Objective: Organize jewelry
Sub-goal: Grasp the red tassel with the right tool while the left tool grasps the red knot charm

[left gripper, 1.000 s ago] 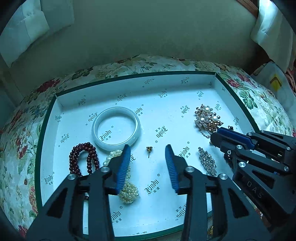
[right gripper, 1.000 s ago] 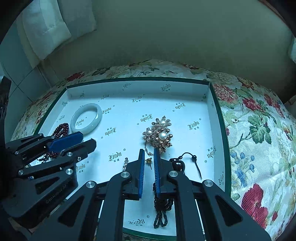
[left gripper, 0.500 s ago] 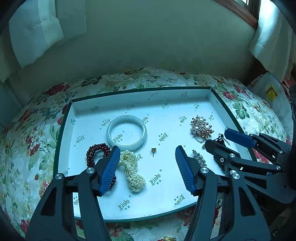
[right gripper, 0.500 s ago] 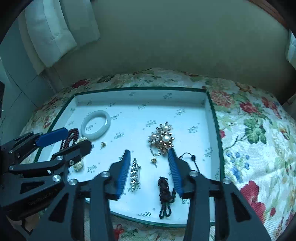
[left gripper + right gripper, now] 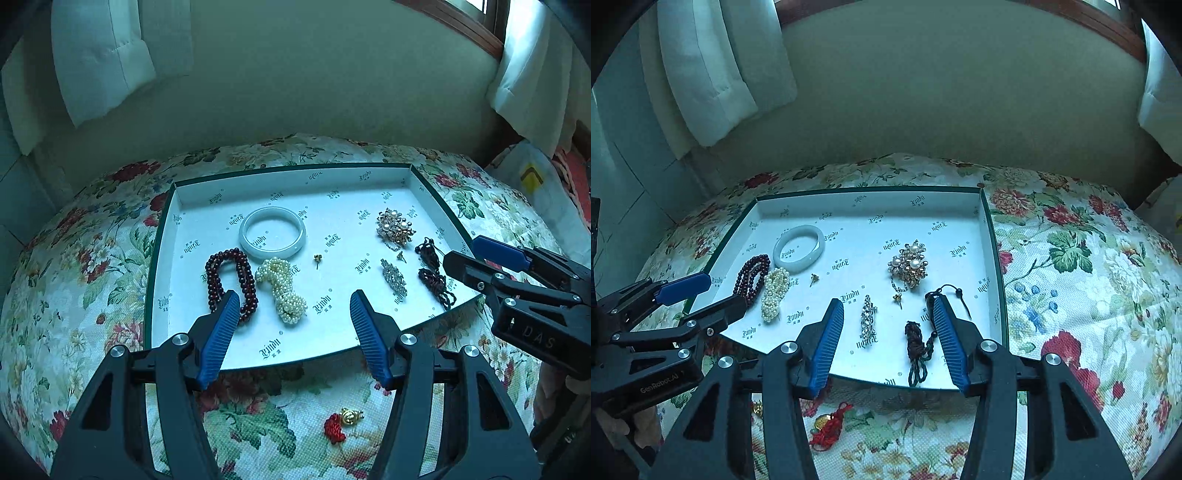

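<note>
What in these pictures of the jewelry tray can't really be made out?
- Red tassel charm: right wrist view, partly hidden behind the right gripper; its shape is unclear.
- Two tiny gold earrings: too small to read in either view.
- Dark cord necklace: left wrist view, its far end is covered by the right gripper.
- Person's hand: right wrist view, mostly behind the left gripper.
</note>
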